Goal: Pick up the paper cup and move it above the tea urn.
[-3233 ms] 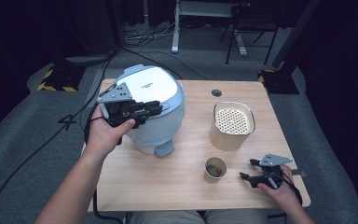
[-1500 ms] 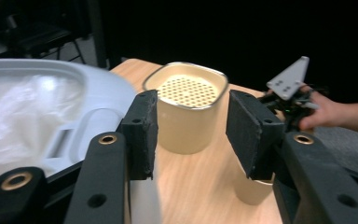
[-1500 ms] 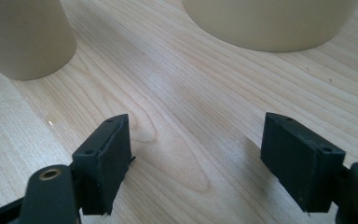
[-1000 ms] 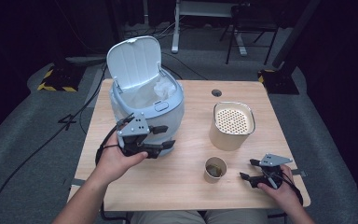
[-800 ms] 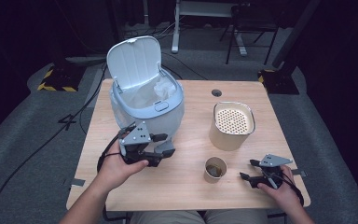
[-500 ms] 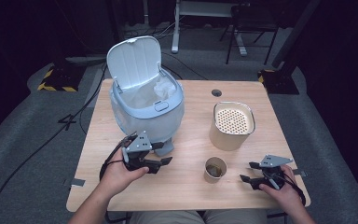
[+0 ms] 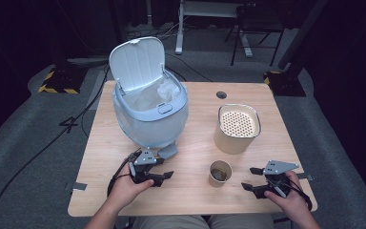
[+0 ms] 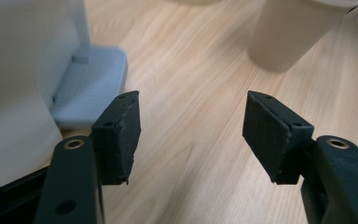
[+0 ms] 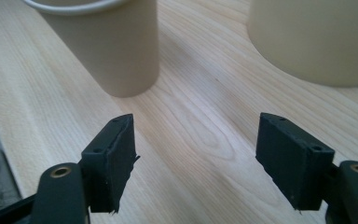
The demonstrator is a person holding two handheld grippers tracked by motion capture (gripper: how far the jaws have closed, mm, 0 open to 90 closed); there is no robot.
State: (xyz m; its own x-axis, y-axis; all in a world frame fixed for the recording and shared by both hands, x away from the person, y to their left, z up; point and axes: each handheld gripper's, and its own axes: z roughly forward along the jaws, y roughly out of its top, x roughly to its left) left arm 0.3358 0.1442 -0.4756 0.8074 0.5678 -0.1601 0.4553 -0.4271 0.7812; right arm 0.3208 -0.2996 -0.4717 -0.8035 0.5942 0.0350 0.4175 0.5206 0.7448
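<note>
At lower right, the right claw point(image 7: 259, 180), jaws apart and empty, could topple the nearby paper cup point(image 7: 219, 172) if it closes off-center.

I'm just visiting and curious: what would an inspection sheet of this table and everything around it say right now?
Surface: pale wooden table, round hole near its far edge.
Job's things: pale blue pedal bin, lid up, white liner inside; small paper cup; beige canister with perforated top.
Clutter: nothing seen.
Grippers: left gripper open, empty, jaws just been opening; right gripper open, empty, beside the cup.
Cables: black cable across the floor at left.
Surroundings: grey carpet, dark room, white desk frame behind.
</note>
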